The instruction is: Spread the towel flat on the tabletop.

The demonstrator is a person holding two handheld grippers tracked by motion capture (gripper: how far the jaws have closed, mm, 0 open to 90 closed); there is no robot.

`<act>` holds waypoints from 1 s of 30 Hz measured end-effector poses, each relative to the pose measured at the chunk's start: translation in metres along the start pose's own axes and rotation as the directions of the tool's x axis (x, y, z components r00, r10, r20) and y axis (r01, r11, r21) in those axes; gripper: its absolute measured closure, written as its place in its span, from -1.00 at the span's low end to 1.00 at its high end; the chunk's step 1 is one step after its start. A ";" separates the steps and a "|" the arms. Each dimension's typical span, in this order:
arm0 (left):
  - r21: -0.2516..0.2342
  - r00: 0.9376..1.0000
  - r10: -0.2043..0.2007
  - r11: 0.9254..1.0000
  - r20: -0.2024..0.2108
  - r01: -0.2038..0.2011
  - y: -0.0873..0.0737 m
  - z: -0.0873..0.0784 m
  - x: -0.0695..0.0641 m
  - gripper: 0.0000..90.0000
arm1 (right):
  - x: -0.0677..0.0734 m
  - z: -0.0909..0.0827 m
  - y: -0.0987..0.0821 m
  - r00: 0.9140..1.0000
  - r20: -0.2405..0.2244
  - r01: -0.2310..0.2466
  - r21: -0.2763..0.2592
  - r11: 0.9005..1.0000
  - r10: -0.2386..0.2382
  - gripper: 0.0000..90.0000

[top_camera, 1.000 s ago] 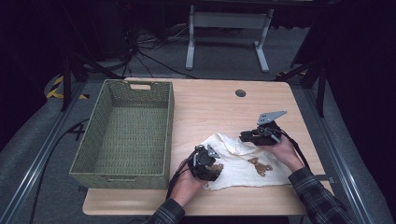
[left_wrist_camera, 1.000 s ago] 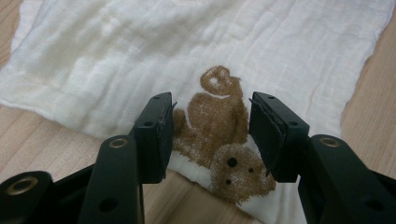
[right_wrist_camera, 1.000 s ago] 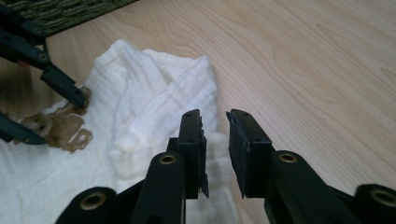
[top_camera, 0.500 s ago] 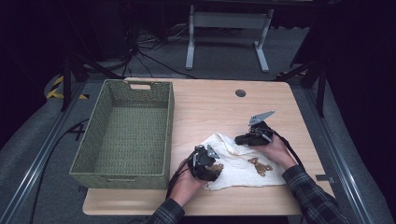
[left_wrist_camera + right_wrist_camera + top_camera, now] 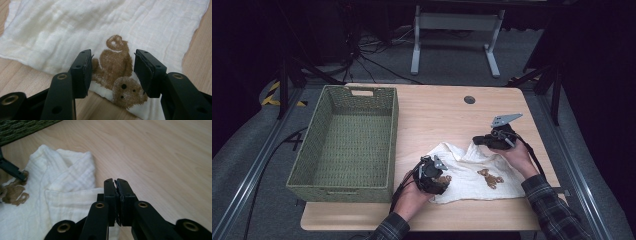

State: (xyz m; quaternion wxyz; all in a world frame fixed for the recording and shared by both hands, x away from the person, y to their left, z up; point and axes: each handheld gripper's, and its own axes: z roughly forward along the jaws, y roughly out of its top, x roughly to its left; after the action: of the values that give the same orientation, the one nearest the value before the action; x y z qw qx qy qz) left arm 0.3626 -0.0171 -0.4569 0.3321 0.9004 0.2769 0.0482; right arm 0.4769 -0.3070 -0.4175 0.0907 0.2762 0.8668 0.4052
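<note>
Cloth [image 5: 472, 172] lies rumpled on the surface [image 5: 437, 115] beside the basket [image 5: 347, 140], which holds nothing; folding looks barely begun. Left tool [image 5: 112, 72] spread, jaws straddling the bear print, not gripping. Right tool [image 5: 116, 195] has just been closing, now pressed together at the cloth's far edge; whether it pinches fabric is unclear.

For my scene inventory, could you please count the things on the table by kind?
Wicker basket: 1
White cloth with brown bear prints: 1
Handheld gripper: 2, left and right
Total: 4
</note>
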 end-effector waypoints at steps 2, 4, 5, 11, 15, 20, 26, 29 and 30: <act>0.000 1.000 -0.001 1.000 0.001 0.001 0.000 0.000 0.000 0.08 | -0.009 -0.007 -0.001 0.999 0.032 -0.021 -0.015 1.000 0.022 0.93; 0.001 1.000 0.001 1.000 0.000 -0.001 0.000 0.000 0.000 0.08 | -0.016 -0.012 -0.002 0.998 0.057 -0.039 -0.029 0.999 0.040 0.94; 0.001 1.000 0.001 1.000 -0.001 -0.001 0.000 0.000 0.000 0.08 | -0.021 -0.014 -0.003 0.996 0.070 -0.048 -0.035 0.998 0.050 0.94; 0.004 1.000 0.009 1.000 -0.002 -0.009 0.000 0.000 -0.001 0.06 | -0.050 -0.027 -0.007 0.979 0.171 -0.103 -0.032 0.994 0.106 0.94; 0.007 1.000 0.012 1.000 -0.002 -0.012 0.000 0.000 -0.001 0.05 | -0.062 -0.031 -0.011 0.968 0.212 -0.134 -0.031 0.990 0.138 0.94; 0.008 1.000 0.019 1.000 -0.007 -0.019 0.000 0.000 -0.002 0.03 | -0.083 -0.039 -0.025 0.945 0.267 -0.192 -0.013 0.981 0.188 0.95; 0.008 1.000 0.017 1.000 0.003 -0.017 0.001 0.000 -0.001 0.00 | -0.100 -0.044 -0.045 0.918 0.321 -0.251 0.008 0.968 0.235 0.94; -0.008 1.000 -0.006 1.000 0.000 0.006 0.004 -0.002 -0.001 -0.03 | -0.098 -0.046 -0.050 0.921 0.300 -0.259 -0.010 0.966 0.250 0.82; -0.029 1.000 -0.016 0.999 0.004 0.016 0.006 -0.005 0.000 -0.03 | -0.096 -0.046 -0.051 0.922 0.295 -0.259 -0.012 0.966 0.251 0.75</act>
State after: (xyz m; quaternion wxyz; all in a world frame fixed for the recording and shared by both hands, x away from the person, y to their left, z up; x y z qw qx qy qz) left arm 0.3641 -0.0182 -0.4496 0.3459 0.8934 0.2826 0.0479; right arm 0.5189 -0.4165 -0.4319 0.1614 0.4452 0.8057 0.3559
